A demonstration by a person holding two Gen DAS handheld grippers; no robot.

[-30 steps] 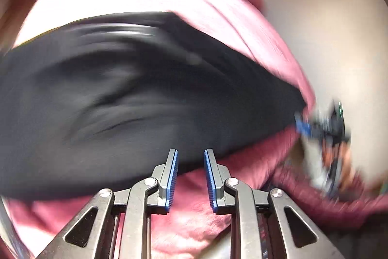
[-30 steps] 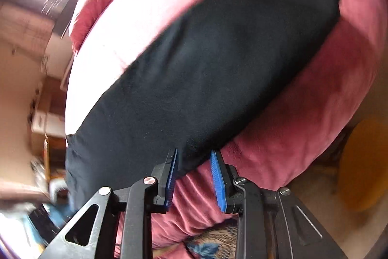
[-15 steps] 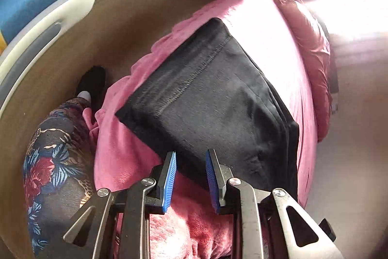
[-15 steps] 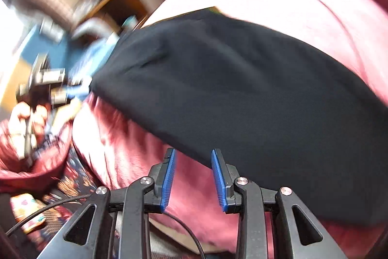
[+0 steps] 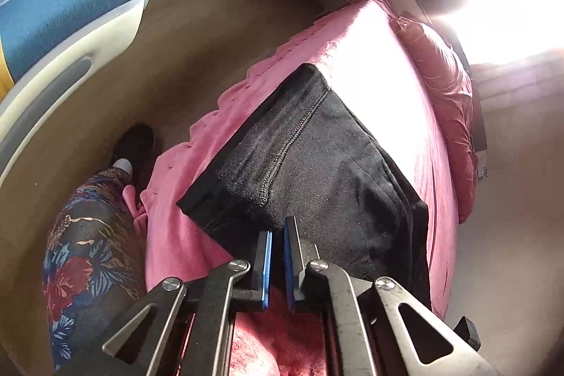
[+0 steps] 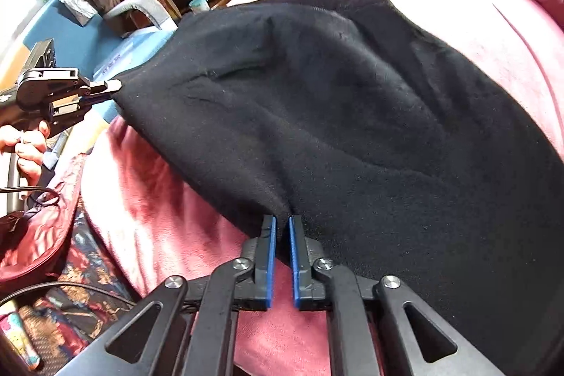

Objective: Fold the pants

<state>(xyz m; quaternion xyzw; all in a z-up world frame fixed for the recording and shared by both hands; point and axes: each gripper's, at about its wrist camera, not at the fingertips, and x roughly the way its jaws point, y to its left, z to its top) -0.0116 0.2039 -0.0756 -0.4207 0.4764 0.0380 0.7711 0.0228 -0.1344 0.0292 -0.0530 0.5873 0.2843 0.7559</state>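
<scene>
Left wrist view: the black pants, folded with a stitched seam showing, lie on the pink blanket, and the left gripper is clamped on their near edge. Right wrist view: the right gripper pinches the dark fleecy hem; no lettering is readable.

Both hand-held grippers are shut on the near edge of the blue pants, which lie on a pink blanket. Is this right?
Almost. The pants are black, not blue, as the right wrist view shows. The rest holds: the left hand-held gripper and the right hand-held gripper are each shut on the near edge, and the pants lie on the pink blanket.
</scene>
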